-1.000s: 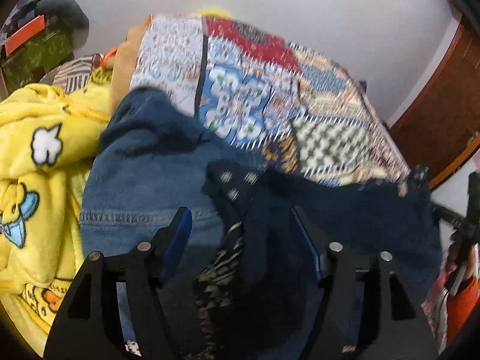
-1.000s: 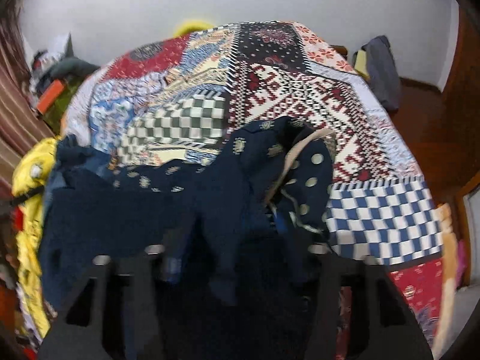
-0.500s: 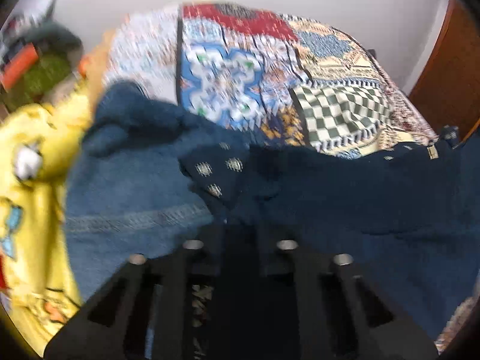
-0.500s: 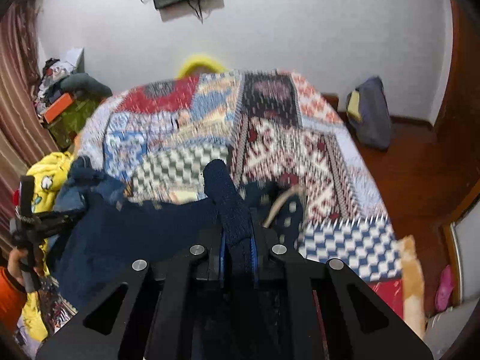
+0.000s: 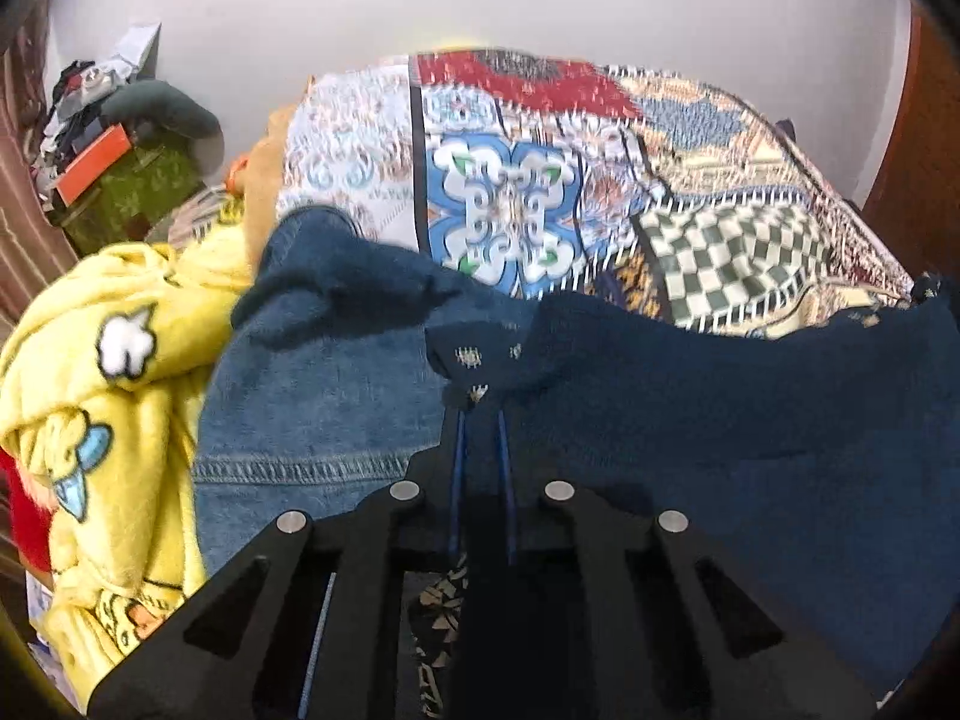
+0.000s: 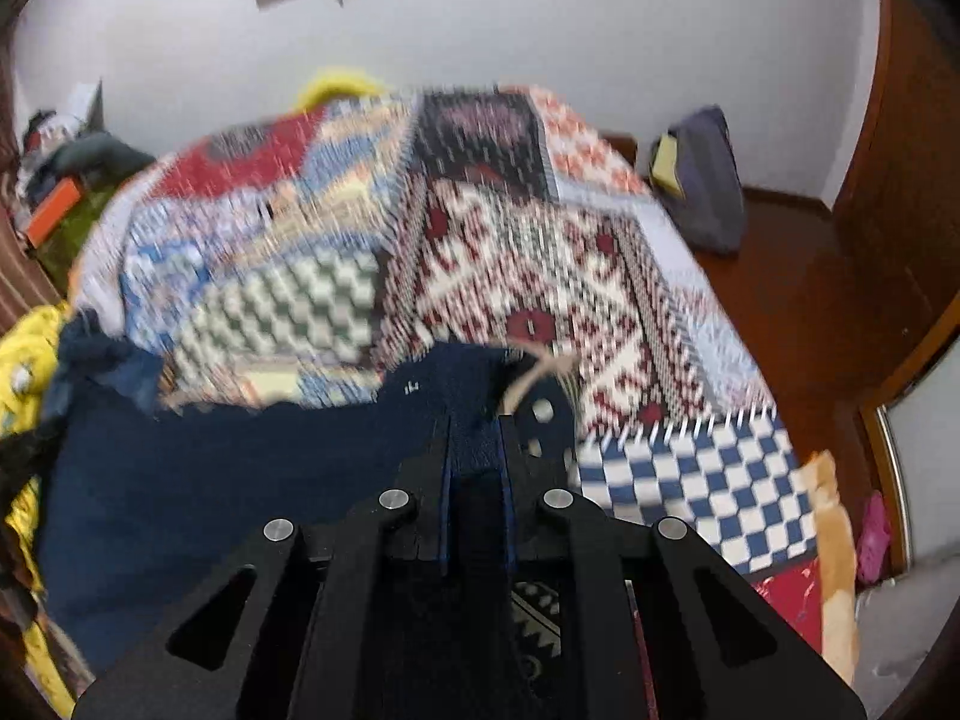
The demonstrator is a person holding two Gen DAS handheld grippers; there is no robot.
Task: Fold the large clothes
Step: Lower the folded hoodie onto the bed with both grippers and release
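Home bedroom, quilt-covered bed (image 6: 540, 252), clothes pile (image 5: 102, 396)

One navy garment (image 5: 720, 420), one denim piece (image 5: 324, 396), one yellow blanket (image 5: 114, 396), one patchwork quilt (image 5: 540, 180), two grippers

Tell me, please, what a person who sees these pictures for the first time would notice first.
First comes the bright patchwork bedspread that fills the middle of both views. In front of it hangs the dark navy garment, pinched by the left gripper and the right gripper, each with its fingers shut on the cloth. At the left edge lies a yellow cartoon blanket, beside blue denim.
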